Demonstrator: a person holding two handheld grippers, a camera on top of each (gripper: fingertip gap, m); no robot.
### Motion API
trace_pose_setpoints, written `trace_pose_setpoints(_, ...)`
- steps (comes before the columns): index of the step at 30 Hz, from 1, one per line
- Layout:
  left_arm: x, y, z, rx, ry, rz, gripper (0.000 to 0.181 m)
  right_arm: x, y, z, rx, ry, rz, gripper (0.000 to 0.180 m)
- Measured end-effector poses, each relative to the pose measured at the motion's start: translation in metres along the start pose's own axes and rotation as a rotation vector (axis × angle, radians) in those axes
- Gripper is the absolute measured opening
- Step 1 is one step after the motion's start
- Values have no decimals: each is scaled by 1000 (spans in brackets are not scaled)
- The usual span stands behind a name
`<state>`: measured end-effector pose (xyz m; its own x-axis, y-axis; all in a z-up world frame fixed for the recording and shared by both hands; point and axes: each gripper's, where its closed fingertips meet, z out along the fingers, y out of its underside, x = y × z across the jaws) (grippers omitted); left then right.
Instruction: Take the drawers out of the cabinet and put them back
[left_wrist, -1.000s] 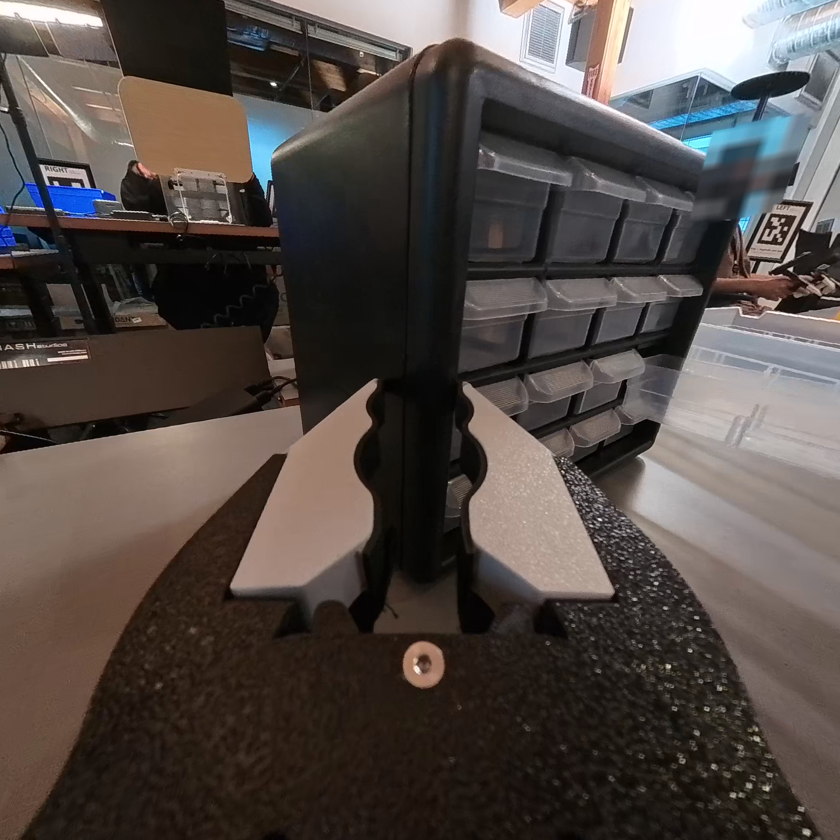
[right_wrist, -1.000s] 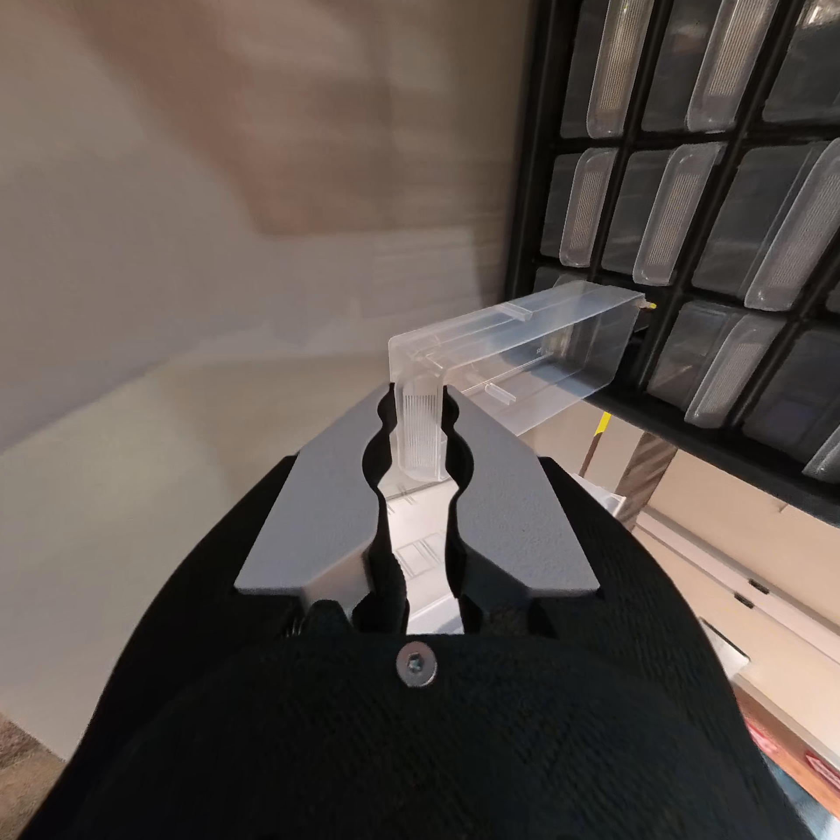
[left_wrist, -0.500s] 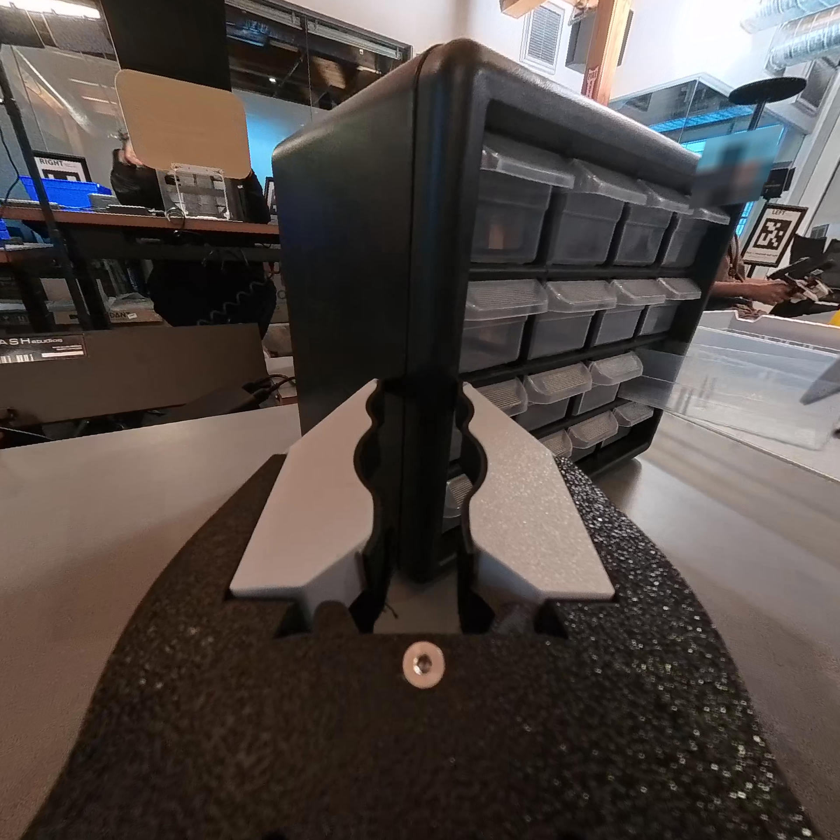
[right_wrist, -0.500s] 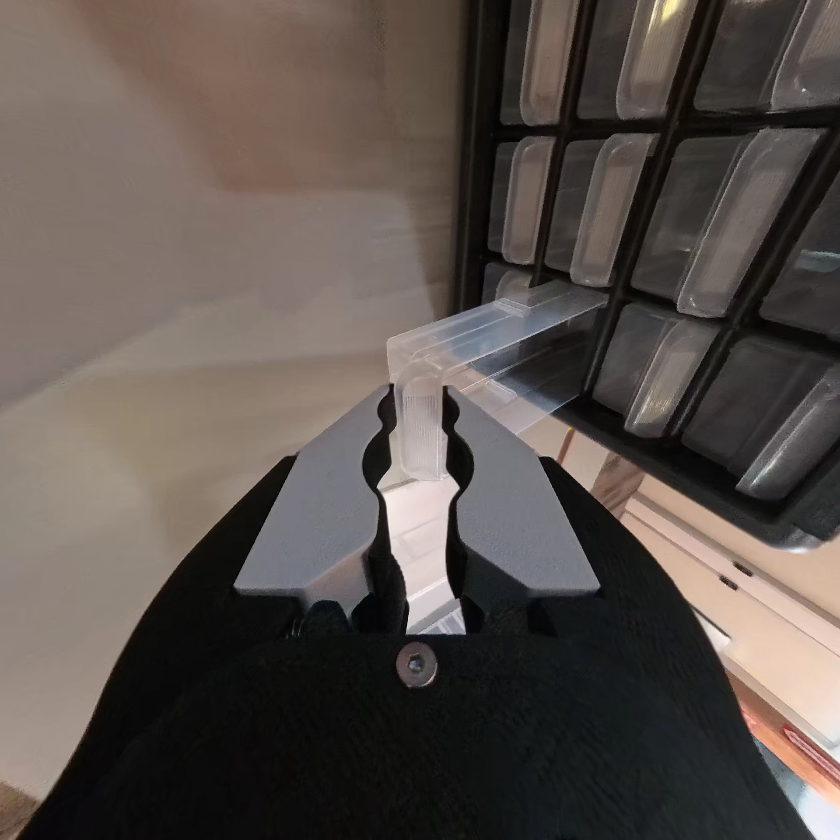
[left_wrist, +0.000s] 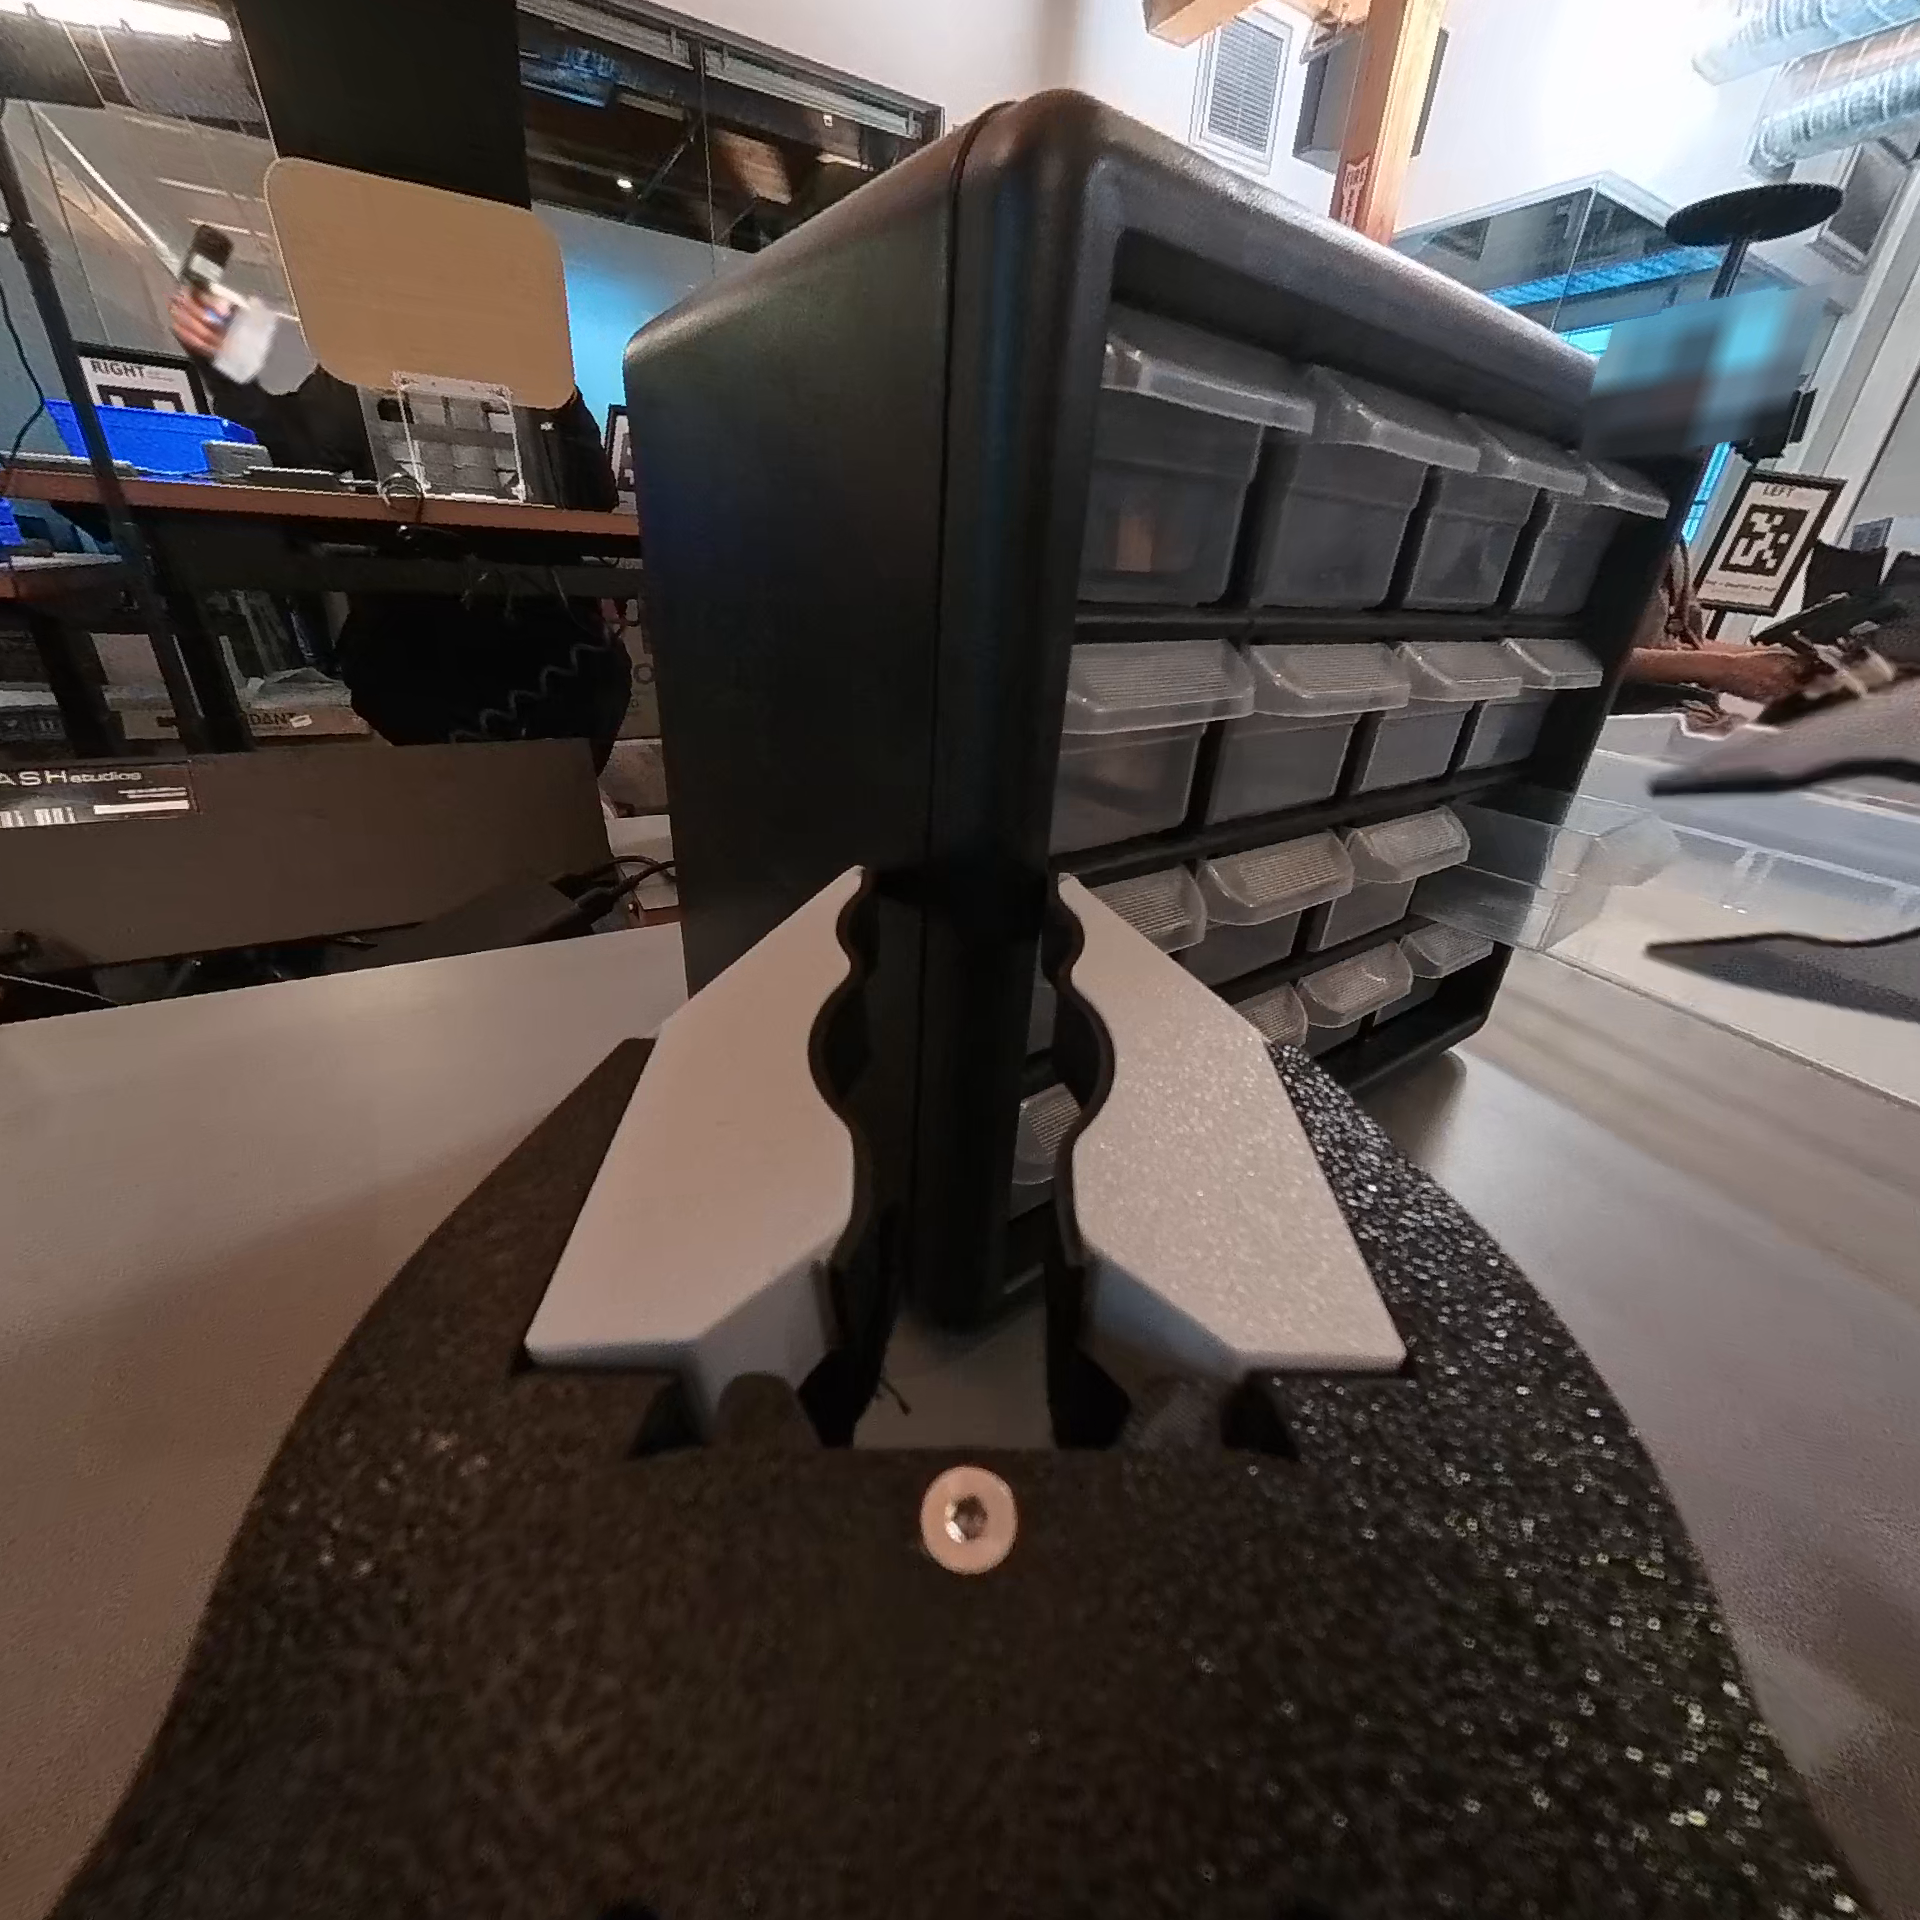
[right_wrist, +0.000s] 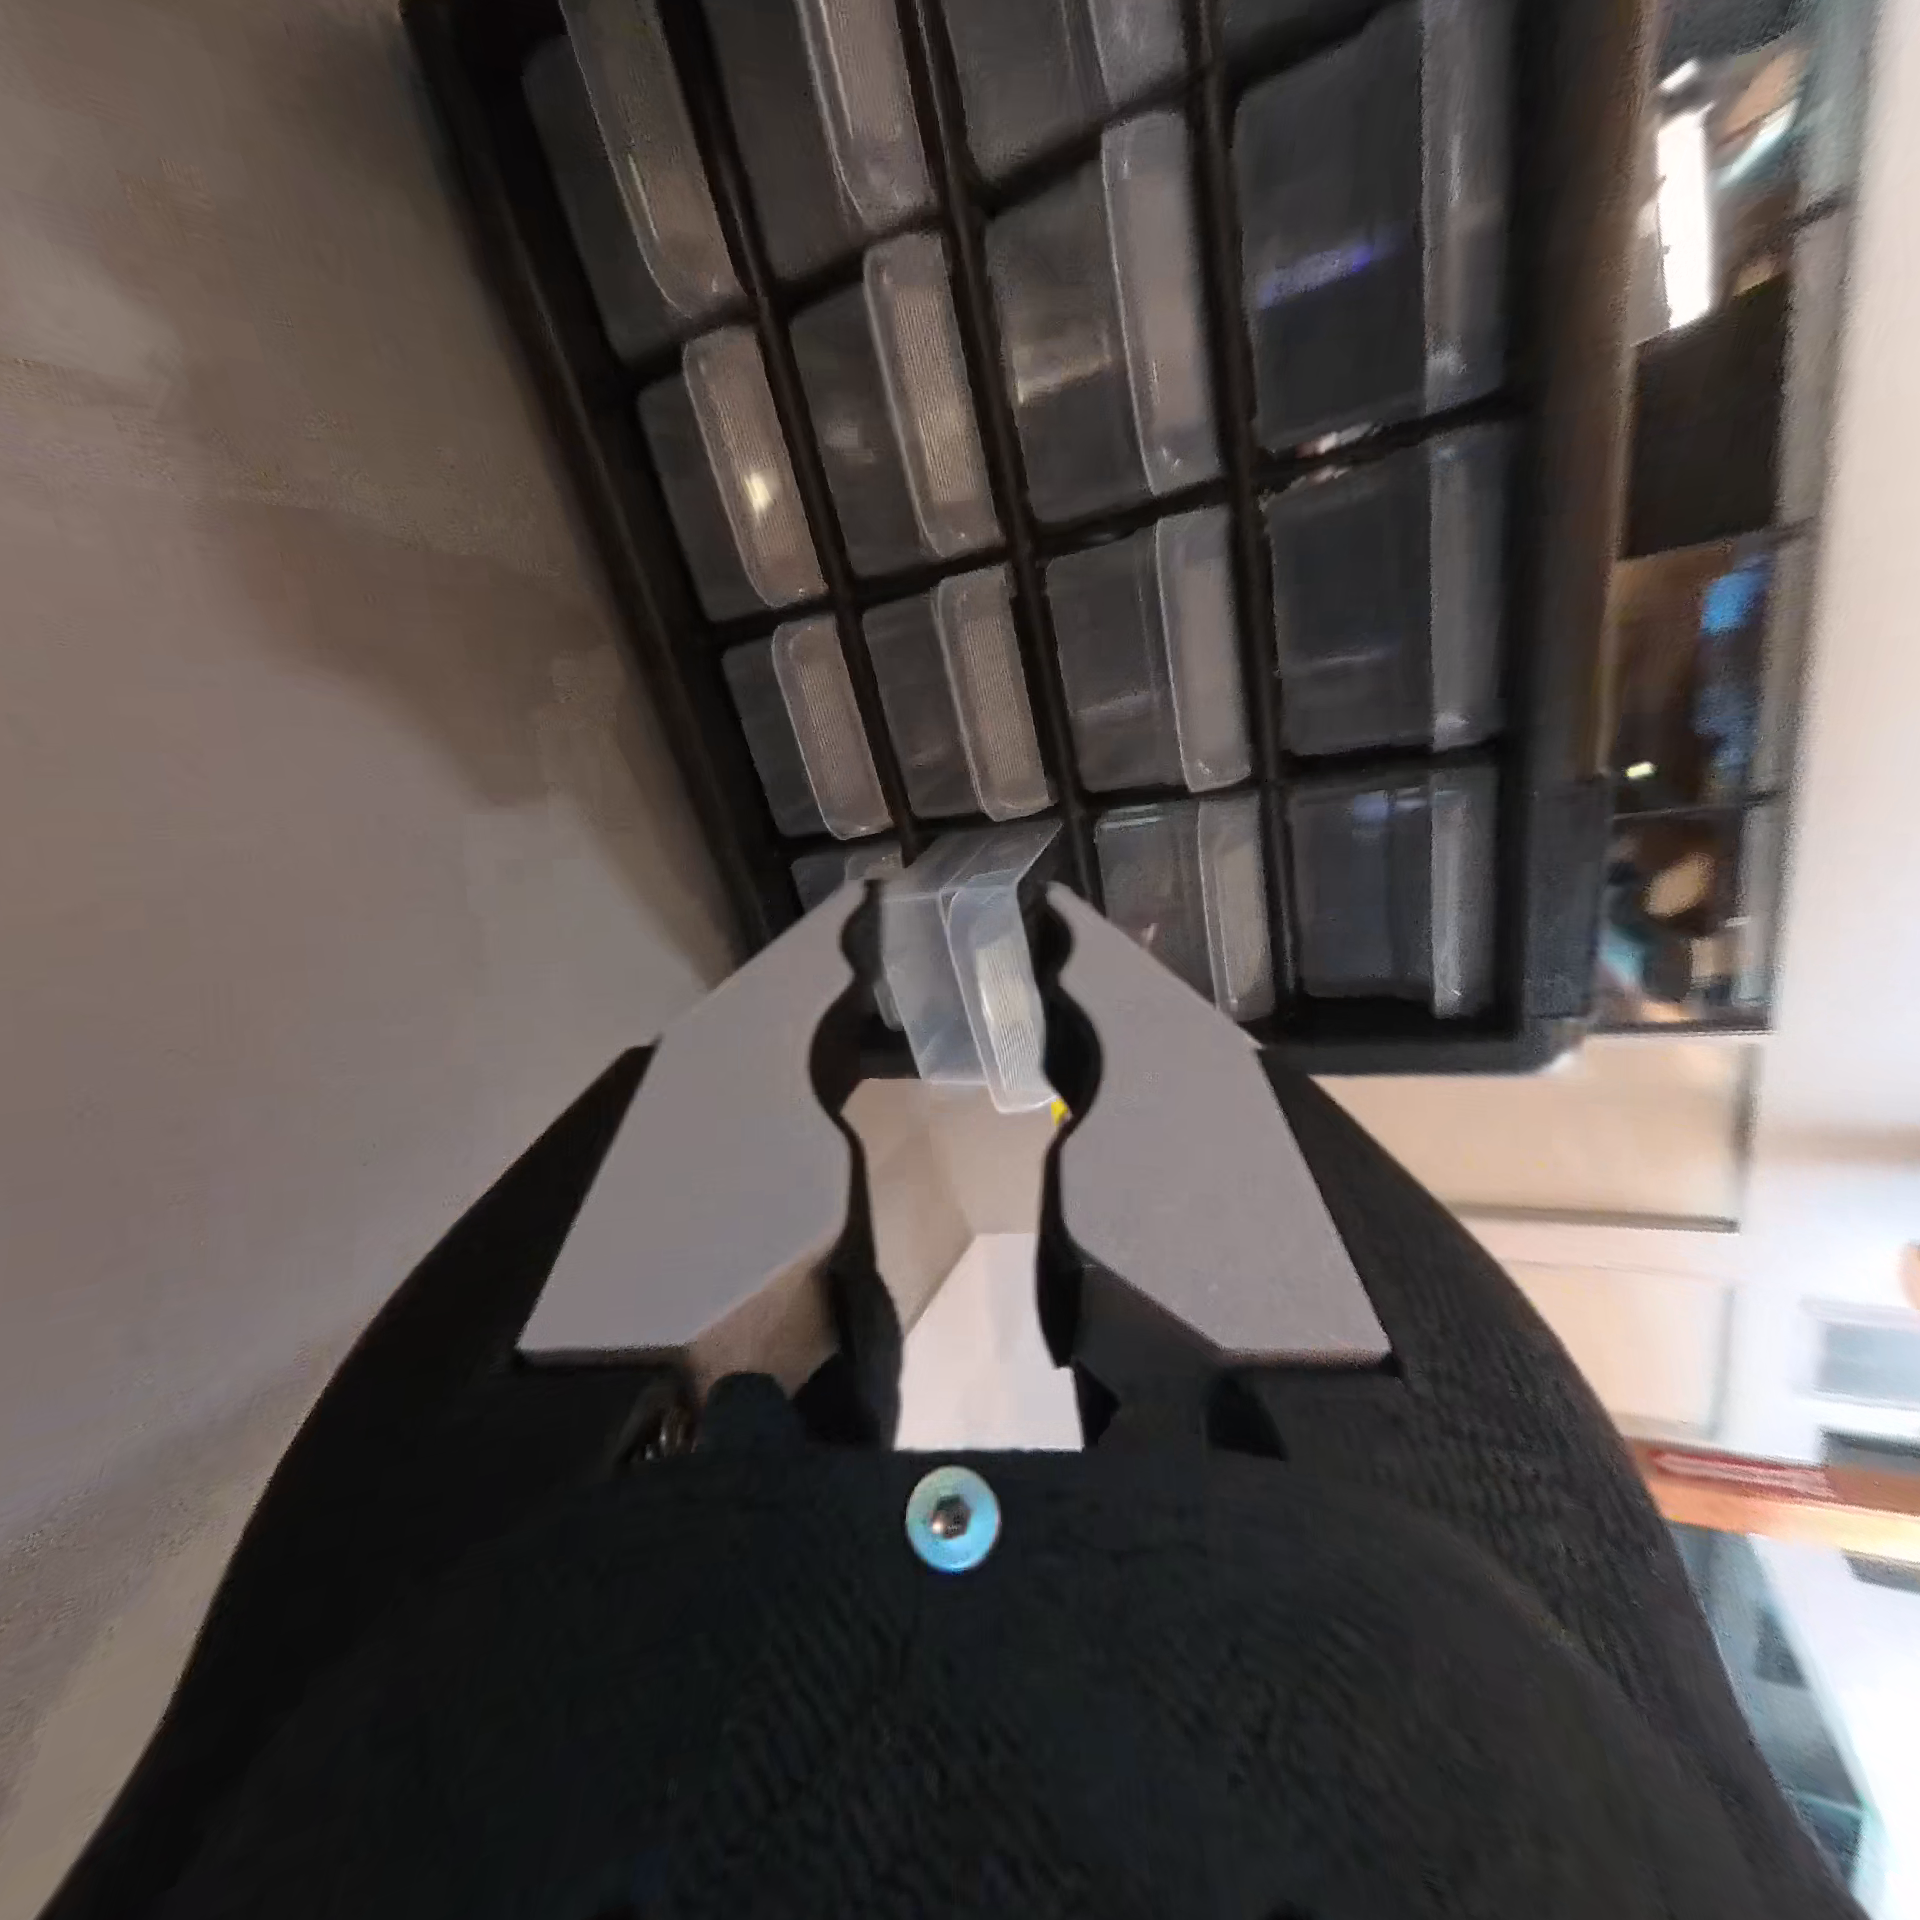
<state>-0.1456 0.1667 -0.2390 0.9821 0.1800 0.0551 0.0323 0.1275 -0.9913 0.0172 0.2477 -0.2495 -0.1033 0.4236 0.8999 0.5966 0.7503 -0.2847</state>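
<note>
- Your right gripper (right_wrist: 956, 914), jaws now spread, has released the clear drawer (right_wrist: 961, 977), centre frame: nearly home.
- Your left gripper (left_wrist: 961, 894) stays clamped on the cabinet (left_wrist: 831, 623) corner.

A black cabinet (left_wrist: 810, 582) stands upright on the grey worktop (left_wrist: 312, 1143), its rows filled with clear plastic drawers (left_wrist: 1320, 686). One clear drawer (right_wrist: 961, 971) juts partway out of its slot.
</note>
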Motion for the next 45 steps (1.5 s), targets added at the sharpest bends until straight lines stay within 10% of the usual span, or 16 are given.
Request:
trace_pose_setpoints(4, 0, 0, 0, 1, -1, -3, 29, -12, 13, 0, -51, 107, -71, 1)
trace_pose_setpoints(20, 0, 0, 0, 3, -8, 12, 29, 0, 30, 62, -84, 269, 129, 0)
trace_pose_setpoints(35, -10, -41, -22, 225, -197, 186, 40, 62, 40, -6, 368, 498, 706, 32)
trace_pose_setpoints(37, -18, -50, -28, 274, -238, 152, 66, 67, 42, -10, 405, 507, 767, 35)
trace_pose_setpoints(45, -35, -34, -25, 237, -250, 3, 60, 20, -59, 14, 492, 313, 415, 38)
